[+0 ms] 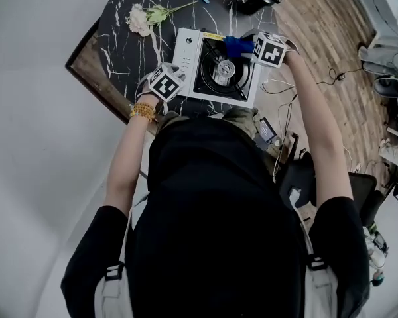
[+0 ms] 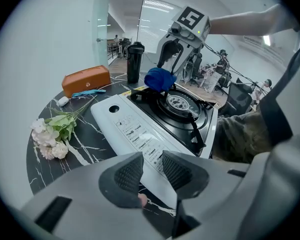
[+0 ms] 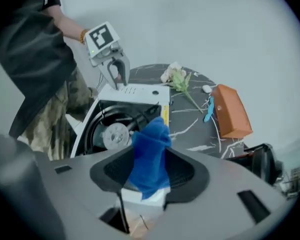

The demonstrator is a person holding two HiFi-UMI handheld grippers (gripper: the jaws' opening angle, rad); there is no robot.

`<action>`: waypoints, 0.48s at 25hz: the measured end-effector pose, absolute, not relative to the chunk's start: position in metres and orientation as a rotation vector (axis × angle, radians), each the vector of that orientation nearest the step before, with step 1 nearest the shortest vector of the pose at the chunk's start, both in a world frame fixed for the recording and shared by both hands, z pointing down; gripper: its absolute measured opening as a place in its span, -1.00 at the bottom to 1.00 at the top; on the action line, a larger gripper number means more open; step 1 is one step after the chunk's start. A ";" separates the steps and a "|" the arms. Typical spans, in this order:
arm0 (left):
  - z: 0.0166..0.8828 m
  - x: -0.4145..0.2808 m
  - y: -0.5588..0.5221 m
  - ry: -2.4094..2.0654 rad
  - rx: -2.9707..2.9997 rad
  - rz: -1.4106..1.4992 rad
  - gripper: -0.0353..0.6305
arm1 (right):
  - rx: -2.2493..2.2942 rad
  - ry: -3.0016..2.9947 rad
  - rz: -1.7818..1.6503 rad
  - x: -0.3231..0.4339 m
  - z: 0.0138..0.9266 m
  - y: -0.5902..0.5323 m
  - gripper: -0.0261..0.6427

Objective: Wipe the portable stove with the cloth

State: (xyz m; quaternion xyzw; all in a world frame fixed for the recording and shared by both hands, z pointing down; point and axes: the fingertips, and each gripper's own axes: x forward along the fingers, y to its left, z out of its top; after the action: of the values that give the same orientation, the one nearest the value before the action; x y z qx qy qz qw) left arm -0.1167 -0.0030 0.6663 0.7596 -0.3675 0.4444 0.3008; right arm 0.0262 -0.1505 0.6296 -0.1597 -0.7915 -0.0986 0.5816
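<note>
L tool (image 2: 151, 170) clamps stove (image 2: 140, 129) at near-left corner, on counter (image 2: 87, 151). R tool (image 3: 151, 173) over stove's far-right side, jaws apart, blue cloth (image 3: 150, 151) bunched loose btwn them.

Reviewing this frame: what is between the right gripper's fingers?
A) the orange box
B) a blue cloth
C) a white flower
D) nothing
B: the right gripper view shows the blue cloth standing between the fingers of the right gripper, with the portable stove beyond it.
</note>
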 end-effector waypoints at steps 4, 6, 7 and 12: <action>0.665 -0.117 -0.003 -0.957 1.997 1.192 -0.52 | -0.287 -1.876 -0.201 -0.006 0.651 -0.142 -0.66; 0.664 -0.116 -0.005 -0.960 2.002 1.189 -0.52 | -0.252 -1.787 -0.196 0.002 0.660 -0.146 -0.68; 0.664 -0.115 -0.007 -0.963 2.010 1.188 -0.52 | -0.239 -1.760 -0.188 0.007 0.658 -0.150 -0.67; 0.669 -0.116 -0.001 -0.960 1.986 1.194 -0.52 | -0.226 -1.647 -0.159 0.035 0.667 -0.165 -0.65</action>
State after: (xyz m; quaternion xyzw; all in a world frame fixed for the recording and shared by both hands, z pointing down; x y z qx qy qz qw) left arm -0.1160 -0.0007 0.6693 0.7526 -0.3637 0.4522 0.3113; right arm 0.0352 -0.1651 0.6674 -0.1004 -0.7310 -0.0704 0.6712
